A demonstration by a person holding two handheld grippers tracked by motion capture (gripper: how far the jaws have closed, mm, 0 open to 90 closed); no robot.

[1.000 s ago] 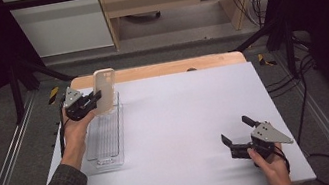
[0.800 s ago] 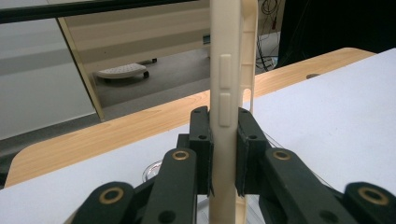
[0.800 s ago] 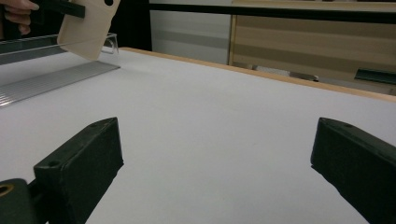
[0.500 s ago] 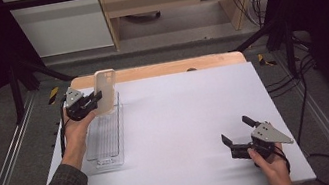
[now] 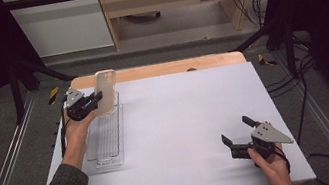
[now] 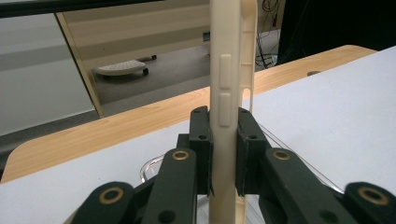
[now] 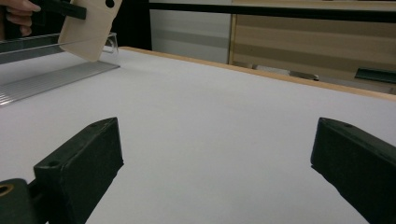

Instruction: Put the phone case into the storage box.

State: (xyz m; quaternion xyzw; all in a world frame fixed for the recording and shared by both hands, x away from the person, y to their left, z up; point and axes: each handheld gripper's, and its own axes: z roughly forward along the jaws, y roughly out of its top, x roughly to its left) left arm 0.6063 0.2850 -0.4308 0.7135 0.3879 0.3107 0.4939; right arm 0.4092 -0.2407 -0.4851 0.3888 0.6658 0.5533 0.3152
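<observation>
A cream phone case (image 5: 104,91) stands upright over the far end of a clear plastic tray (image 5: 107,137) at the table's left. My left gripper (image 5: 92,102) is shut on its lower edge. In the left gripper view the case (image 6: 231,79) rises edge-on between the two black pads, side buttons facing me. My right gripper (image 5: 238,135) rests near the front right of the white table, jaws wide open with nothing between them. The right gripper view has the case (image 7: 89,25) at its top left, above the tray (image 7: 51,74).
A white sheet (image 5: 192,118) covers the tabletop, with a wooden strip (image 5: 158,69) along its far edge. Metal rails (image 5: 3,170) run down both sides. Shelving and cables stand beyond the far edge.
</observation>
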